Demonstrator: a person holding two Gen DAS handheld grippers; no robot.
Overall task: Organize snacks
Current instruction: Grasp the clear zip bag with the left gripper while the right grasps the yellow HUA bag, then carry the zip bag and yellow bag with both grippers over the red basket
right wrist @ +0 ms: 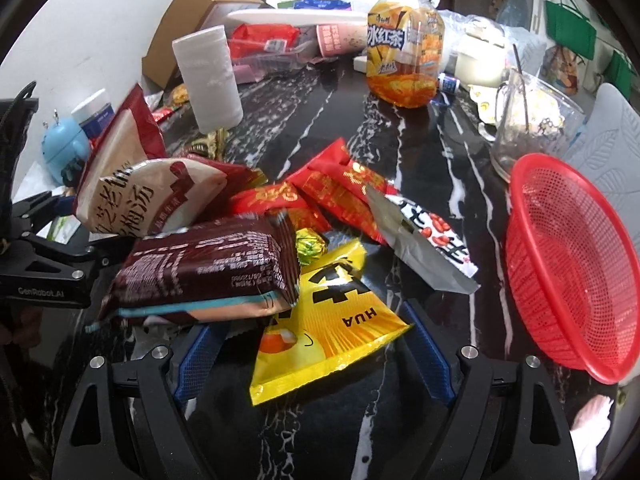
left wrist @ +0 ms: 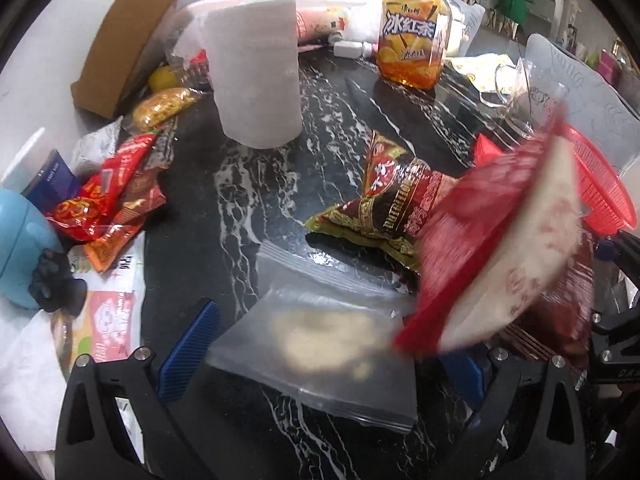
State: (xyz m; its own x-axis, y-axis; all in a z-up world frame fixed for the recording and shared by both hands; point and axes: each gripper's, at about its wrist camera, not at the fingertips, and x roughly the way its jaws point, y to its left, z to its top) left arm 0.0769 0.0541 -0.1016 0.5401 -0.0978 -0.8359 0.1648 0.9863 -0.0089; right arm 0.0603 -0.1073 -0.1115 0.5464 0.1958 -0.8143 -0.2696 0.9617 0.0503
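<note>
The black marble-veined tabletop [right wrist: 420, 152] was glossy and carried every item; positions below refer to the red perforated plastic basket [right wrist: 572, 272], a round bowl shape at the table's right edge. Behind the basket stood a clear glass jug [right wrist: 532, 120], and further back-left an amber iced-tea bottle [right wrist: 404, 52]. Well left of the basket stood a white cylindrical paper roll [right wrist: 210, 80], with a brown cardboard box [right wrist: 188, 20] behind it. The snacks lay left of the basket: a dark brown crinkled packet [right wrist: 200, 268], a red-and-white pouch [right wrist: 152, 196] above it, a flat yellow foil packet [right wrist: 328, 320], red wrappers [right wrist: 332, 188] and a silver-backed packet [right wrist: 420, 236]. The right gripper [right wrist: 316, 344] had its blue ribbed fingers [right wrist: 196, 356] spread wide, with the yellow packet lying between them. Only the left view showed a clear zip bag [left wrist: 320, 344], smooth and rectangular, lying between the released blue fingers [left wrist: 188, 344] of the left gripper [left wrist: 320, 364], with the motion-blurred pouch obstructing the right side.
</note>
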